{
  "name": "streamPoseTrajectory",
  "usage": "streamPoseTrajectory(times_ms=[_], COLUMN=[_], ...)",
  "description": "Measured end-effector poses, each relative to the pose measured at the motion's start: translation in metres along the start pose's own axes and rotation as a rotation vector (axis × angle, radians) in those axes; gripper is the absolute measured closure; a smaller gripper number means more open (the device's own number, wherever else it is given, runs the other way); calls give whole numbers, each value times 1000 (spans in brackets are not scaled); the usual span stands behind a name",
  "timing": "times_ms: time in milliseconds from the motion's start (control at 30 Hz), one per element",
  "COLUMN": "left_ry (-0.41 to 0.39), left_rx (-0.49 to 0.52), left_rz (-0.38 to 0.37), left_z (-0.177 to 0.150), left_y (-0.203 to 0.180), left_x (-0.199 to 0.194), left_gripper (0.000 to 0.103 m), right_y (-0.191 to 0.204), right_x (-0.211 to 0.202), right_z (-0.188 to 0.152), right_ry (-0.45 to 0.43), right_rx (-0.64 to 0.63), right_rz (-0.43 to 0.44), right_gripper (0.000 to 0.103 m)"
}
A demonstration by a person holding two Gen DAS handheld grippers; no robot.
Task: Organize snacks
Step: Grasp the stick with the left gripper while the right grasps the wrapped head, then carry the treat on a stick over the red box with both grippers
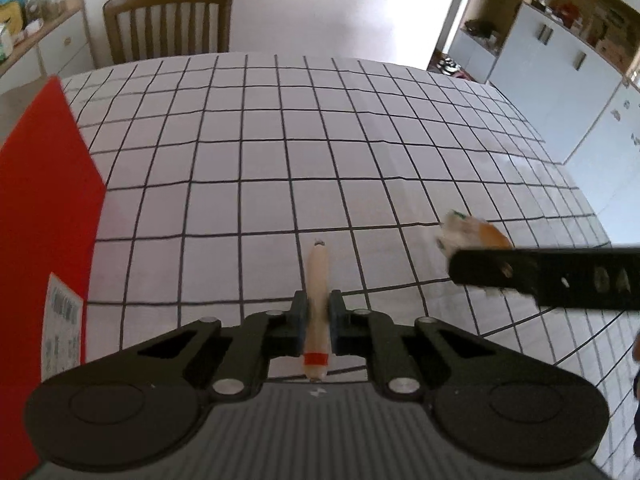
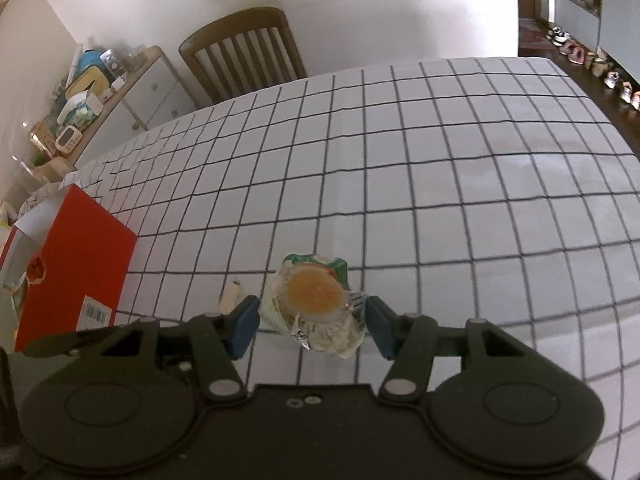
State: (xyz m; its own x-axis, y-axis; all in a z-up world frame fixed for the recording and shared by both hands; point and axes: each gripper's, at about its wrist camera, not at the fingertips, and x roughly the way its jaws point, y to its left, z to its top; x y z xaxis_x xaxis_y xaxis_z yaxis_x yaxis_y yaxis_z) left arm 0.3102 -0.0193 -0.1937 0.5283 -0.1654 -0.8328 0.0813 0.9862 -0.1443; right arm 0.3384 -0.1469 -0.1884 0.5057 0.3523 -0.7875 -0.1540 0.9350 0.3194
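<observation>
A sausage stick [image 1: 317,308], pale with a red band near its close end, sits pinched between the pads of my left gripper [image 1: 318,320], its jaws drawn tight against both sides; its far tip points out over the checked tablecloth [image 1: 360,140]. My right gripper [image 2: 312,322] holds a wrapped snack pack [image 2: 316,304] with an orange disc showing through the clear film; the blue pads seem to press its crinkled sides, though blur at the wrapper's edges makes the contact hard to confirm. In the left wrist view, that gripper's black finger [image 1: 540,274] reaches in from the right with the pack's end showing above it, near the stick but apart from it. A red cardboard box [image 2: 76,264] stands at the left edge of the table, open at the top. Beyond the table, a wooden chair [image 2: 244,56] faces the wall beside a cluttered sideboard [image 2: 132,92].
</observation>
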Motion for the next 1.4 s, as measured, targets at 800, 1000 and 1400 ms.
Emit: streamPoseTrajectory(times_ms=[800, 1000, 1400], left_ry=[-51, -78, -138], left_rx=[-134, -148, -160], left_rz=[-43, -48, -42], left_z=[-27, -32, -34], left_y=[20, 29, 64], left_x=[-111, -139, -192], left_gripper=[93, 93, 93], right_y=[48, 74, 128], right_x=[-82, -102, -126], right_z=[-48, -54, -58], right_ry=[-57, -85, -134], right_rx=[-99, -142, -215], right_rz=[-6, 10, 41], right_gripper=[46, 46, 46])
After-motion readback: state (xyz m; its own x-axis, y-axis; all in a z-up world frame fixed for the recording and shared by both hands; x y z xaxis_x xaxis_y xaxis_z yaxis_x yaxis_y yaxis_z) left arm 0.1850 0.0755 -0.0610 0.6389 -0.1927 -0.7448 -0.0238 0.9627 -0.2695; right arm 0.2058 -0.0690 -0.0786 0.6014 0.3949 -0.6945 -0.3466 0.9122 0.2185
